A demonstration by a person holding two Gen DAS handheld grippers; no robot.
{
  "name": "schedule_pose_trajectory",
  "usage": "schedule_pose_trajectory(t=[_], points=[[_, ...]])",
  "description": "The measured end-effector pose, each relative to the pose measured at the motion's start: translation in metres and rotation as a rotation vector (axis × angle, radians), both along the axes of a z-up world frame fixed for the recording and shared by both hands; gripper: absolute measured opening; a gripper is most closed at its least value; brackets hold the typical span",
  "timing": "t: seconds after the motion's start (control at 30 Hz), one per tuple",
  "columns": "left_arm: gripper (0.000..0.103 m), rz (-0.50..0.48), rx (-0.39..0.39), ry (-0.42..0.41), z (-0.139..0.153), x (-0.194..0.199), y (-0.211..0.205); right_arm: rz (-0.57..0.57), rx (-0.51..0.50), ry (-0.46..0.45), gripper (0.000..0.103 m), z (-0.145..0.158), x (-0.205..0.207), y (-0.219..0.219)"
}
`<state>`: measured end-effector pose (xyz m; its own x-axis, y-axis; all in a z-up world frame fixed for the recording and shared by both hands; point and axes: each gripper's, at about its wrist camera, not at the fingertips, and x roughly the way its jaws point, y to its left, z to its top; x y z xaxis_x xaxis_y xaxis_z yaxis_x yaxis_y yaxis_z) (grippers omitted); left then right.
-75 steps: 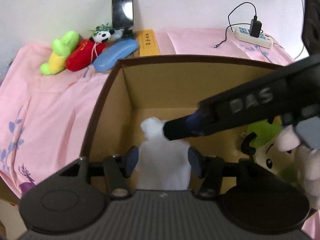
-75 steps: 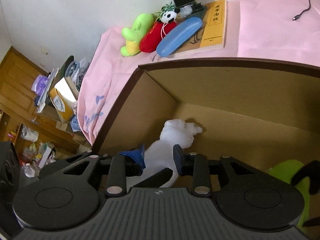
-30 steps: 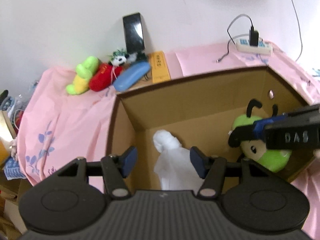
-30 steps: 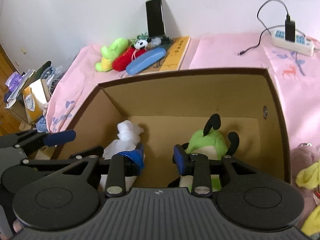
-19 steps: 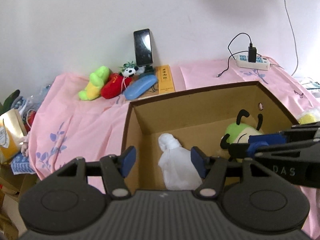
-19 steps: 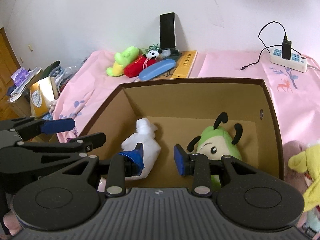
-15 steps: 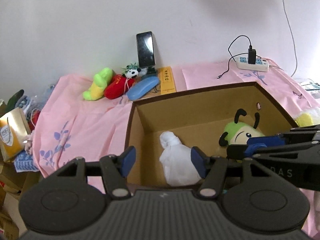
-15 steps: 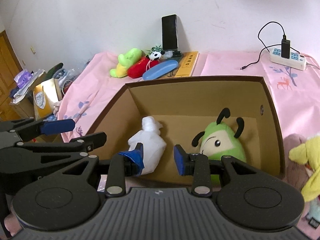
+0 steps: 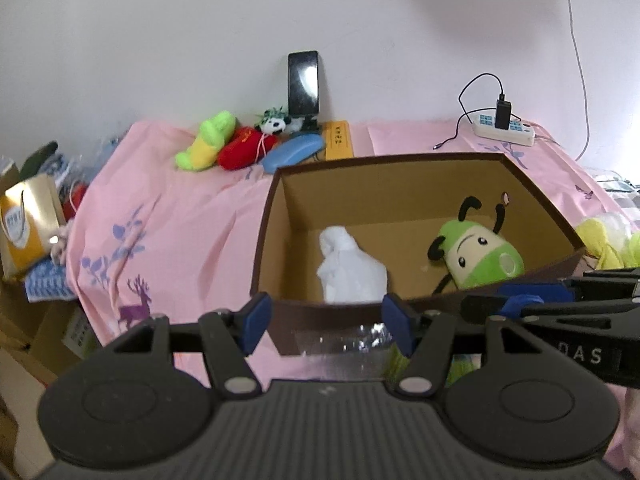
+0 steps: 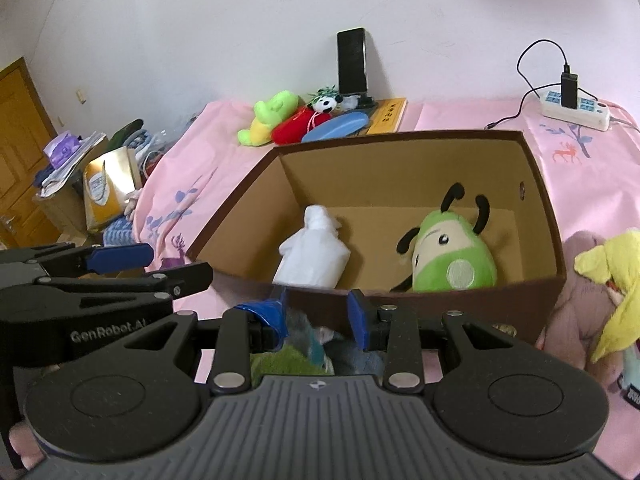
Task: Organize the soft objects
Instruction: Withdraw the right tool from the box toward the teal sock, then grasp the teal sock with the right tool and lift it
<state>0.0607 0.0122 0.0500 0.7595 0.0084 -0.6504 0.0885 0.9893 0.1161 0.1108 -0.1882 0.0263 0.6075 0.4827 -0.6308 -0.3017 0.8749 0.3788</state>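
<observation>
A brown cardboard box (image 9: 400, 168) stands open on a pink printed bedspread (image 9: 180, 220). Inside it, on the left of the floor, lies a white soft toy (image 9: 350, 268); on the right lies a green plush bug with black antennae (image 9: 478, 258), its face turned up. The two are apart.

The left gripper (image 9: 326, 318) hangs before the box's near wall with its blue-padded jaws spread and nothing between them. The right gripper (image 10: 316, 318) also sits just short of the near wall, jaws parted by a smaller gap and empty. In the left wrist view the right gripper's black fingers reach in from the right edge and cover the box's near right corner; in the right wrist view the left gripper crosses the lower left.

Below the right gripper's jaws lies a heap of soft things (image 10: 316, 348), green and grey-blue, too blurred and hidden by the tool to name. Right of the box rest a dusty pink plush (image 10: 576, 304) and a yellow plush (image 10: 618, 280), touching each other.

At the far edge by the wall lie a lime green plush (image 9: 206, 142), a red plush (image 9: 244, 150), a small panda toy (image 9: 274, 124), a blue glasses case (image 9: 294, 152) and a yellow book (image 9: 338, 144), crowded together. A dark phone (image 9: 303, 84) stands upright behind them. A white power strip (image 9: 504, 130) with a black charger lies at the far right. Left of the bed stand cluttered bags and boxes (image 10: 100, 184).
</observation>
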Motion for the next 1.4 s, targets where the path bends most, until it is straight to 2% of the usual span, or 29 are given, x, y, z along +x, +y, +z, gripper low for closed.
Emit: schedule_pose_trajectory(t=[0.13,0.33,0.37,0.5,0.6,0.77,0.9,1.0,1.2,1.27,1.4], points=[[0.065,-0.009,-0.026,0.010,-0.011,-0.019,0.006,0.023,0.019,0.027,0.017,-0.009,-0.010,0.000],[0.066,-0.075,-0.075,0.048,-0.038,-0.058,0.018,0.090,0.060,0.090,0.017,-0.027,-0.028,0.000],[0.066,-0.087,-0.072,0.063,-0.042,-0.064,0.020,0.104,0.074,0.107,0.017,-0.030,-0.031,-0.001],[0.066,-0.138,-0.145,0.126,-0.063,-0.082,0.022,0.142,0.108,0.158,0.017,-0.038,-0.038,0.002],[0.066,-0.164,-0.169,0.155,-0.073,-0.087,0.016,0.178,0.120,0.185,0.017,-0.043,-0.042,0.007],[0.066,-0.169,-0.144,0.153,-0.084,-0.084,0.009,0.226,0.170,0.233,0.017,-0.050,-0.047,0.015],[0.066,-0.157,-0.161,0.165,-0.091,-0.080,0.011,0.242,0.155,0.243,0.018,-0.055,-0.049,0.023],[0.055,-0.177,-0.158,0.170,-0.093,-0.080,0.009,0.242,0.167,0.273,0.018,-0.063,-0.047,0.027],[0.033,-0.200,-0.159,0.177,-0.096,-0.081,0.006,0.233,0.254,0.345,0.018,-0.072,-0.044,0.022],[0.025,-0.211,-0.159,0.179,-0.097,-0.081,0.005,0.235,0.273,0.360,0.016,-0.074,-0.044,0.020],[0.020,-0.225,-0.152,0.159,-0.092,-0.087,0.006,0.256,0.302,0.353,0.013,-0.065,-0.049,0.013]])
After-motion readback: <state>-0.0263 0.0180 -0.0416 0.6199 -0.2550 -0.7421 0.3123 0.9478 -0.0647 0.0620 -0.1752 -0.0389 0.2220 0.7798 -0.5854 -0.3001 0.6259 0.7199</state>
